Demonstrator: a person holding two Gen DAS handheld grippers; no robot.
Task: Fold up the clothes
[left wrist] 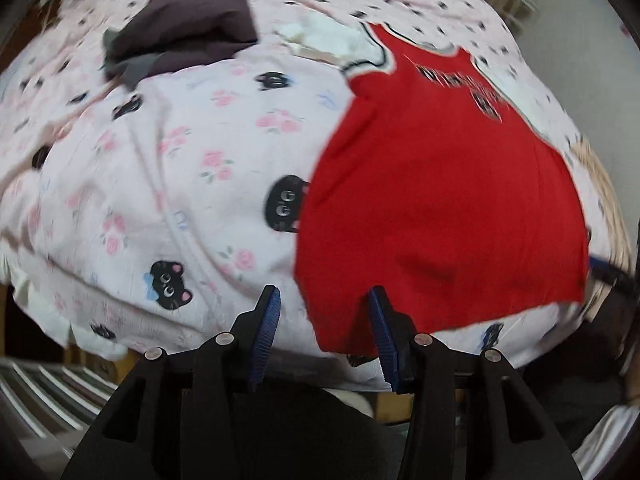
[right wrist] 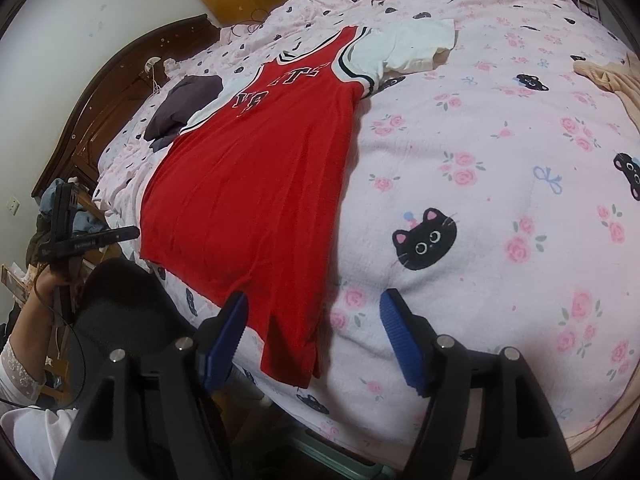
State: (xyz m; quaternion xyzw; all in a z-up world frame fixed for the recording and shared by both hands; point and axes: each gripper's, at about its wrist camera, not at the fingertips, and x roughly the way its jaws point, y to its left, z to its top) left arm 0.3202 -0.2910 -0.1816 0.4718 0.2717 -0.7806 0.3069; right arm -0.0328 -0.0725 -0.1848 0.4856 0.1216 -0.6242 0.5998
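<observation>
A red sleeveless jersey [left wrist: 440, 200] [right wrist: 248, 184] with black-and-white trim lies flat on a pink quilt printed with cats and roses [left wrist: 180, 160] [right wrist: 480, 168]. My left gripper [left wrist: 324, 300] hangs open over the jersey's hem corner at the bed's near edge. That corner's cloth lies between the jaws, and the blue pads do not press on it. In the right wrist view, my right gripper [right wrist: 316, 300] stands open wide above the jersey's other hem corner, which also lies between its fingers unpinched.
A dark purple-grey garment [left wrist: 188, 28] [right wrist: 184, 104] and a white one [left wrist: 328, 36] [right wrist: 404, 48] lie beyond the jersey's shoulders. A beige cloth [right wrist: 612, 76] sits at the far right. A wooden headboard [right wrist: 100, 112] bounds the bed's left side.
</observation>
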